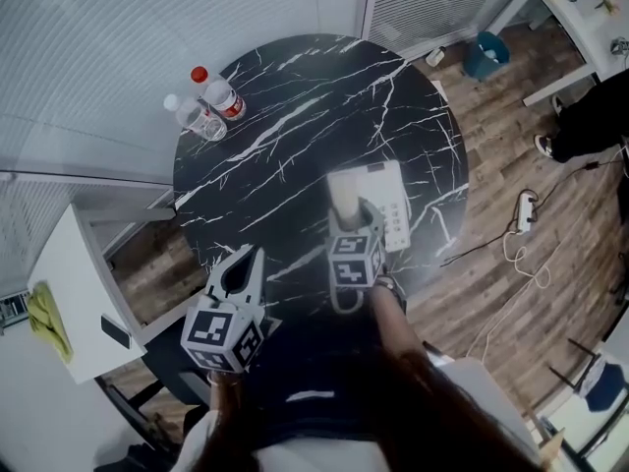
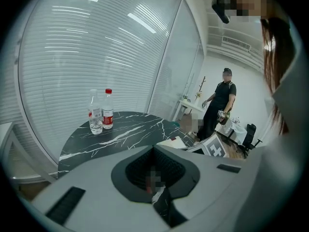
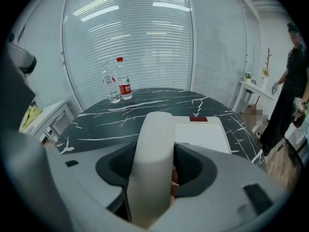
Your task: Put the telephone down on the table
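Head view first: your right hand-held gripper point(image 1: 351, 220) sits just right of centre, clamped on the telephone handset point(image 1: 344, 195), a pale, smooth bar with a rounded end. The handset is over the left edge of the white telephone base point(image 1: 395, 205), which lies flat on the counter point(image 1: 295, 96). I can't tell whether the two touch. The counter is round, black and veined with white. Two clear bottles point(image 1: 211, 106) stand close together near its upper-left rim. Your left hand-held gripper point(image 1: 250, 256) is at lower left over the counter's near edge, with its jaws together and empty. Wood floor point(image 1: 491, 136) fills the right side, and a blue bin point(image 1: 486, 55) stands at upper right.

In the left gripper view, the left hand-held gripper point(image 2: 154, 148) has its jaws meeting at the tips with nothing between them. The bottles point(image 2: 102, 112) stand at centre left on the counter point(image 2: 130, 129), with white blinds point(image 2: 96, 42) behind. A person point(image 2: 219, 108) stands at the right.

In the right gripper view, the handset point(image 3: 154, 129) fills the gap in the right hand-held gripper point(image 3: 155, 147), with both jaws against its sides. The base point(image 3: 200, 132) lies beyond it, just to the right.
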The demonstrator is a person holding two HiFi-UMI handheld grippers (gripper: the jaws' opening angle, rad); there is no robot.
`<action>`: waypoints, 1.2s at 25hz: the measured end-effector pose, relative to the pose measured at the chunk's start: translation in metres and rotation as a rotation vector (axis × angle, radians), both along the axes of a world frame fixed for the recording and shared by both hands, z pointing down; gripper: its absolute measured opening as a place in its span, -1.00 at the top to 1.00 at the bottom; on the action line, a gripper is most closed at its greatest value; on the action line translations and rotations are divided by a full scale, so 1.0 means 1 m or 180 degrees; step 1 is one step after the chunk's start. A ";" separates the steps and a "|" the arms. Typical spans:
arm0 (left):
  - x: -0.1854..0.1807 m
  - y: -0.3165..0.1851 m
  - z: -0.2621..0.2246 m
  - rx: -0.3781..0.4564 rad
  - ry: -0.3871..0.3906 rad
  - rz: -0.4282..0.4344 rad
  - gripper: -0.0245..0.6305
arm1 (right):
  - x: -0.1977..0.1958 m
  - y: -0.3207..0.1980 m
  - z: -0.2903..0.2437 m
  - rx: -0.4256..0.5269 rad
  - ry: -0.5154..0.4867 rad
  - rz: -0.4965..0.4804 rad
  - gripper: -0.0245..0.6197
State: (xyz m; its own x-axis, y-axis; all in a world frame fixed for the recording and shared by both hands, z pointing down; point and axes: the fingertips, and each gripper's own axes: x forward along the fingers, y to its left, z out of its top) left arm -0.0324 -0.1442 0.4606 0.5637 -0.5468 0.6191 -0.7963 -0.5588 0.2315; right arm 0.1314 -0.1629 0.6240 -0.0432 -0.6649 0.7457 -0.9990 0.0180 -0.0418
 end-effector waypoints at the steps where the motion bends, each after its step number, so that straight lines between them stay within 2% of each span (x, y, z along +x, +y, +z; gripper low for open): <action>1: -0.001 0.001 -0.001 0.0002 -0.0004 -0.0013 0.92 | 0.000 0.000 0.000 -0.0004 -0.0003 0.0001 0.17; 10: -0.002 0.019 -0.004 0.0009 -0.0077 -0.0151 0.92 | 0.001 -0.001 -0.002 0.0022 -0.0155 -0.0022 0.18; 21: 0.004 0.042 -0.009 0.0016 -0.0130 -0.0451 0.92 | 0.001 0.000 -0.002 0.0002 -0.0374 -0.0043 0.18; 30: -0.003 0.046 -0.016 0.0167 -0.0112 -0.0628 0.92 | 0.001 0.001 -0.007 0.0000 -0.0393 -0.0117 0.18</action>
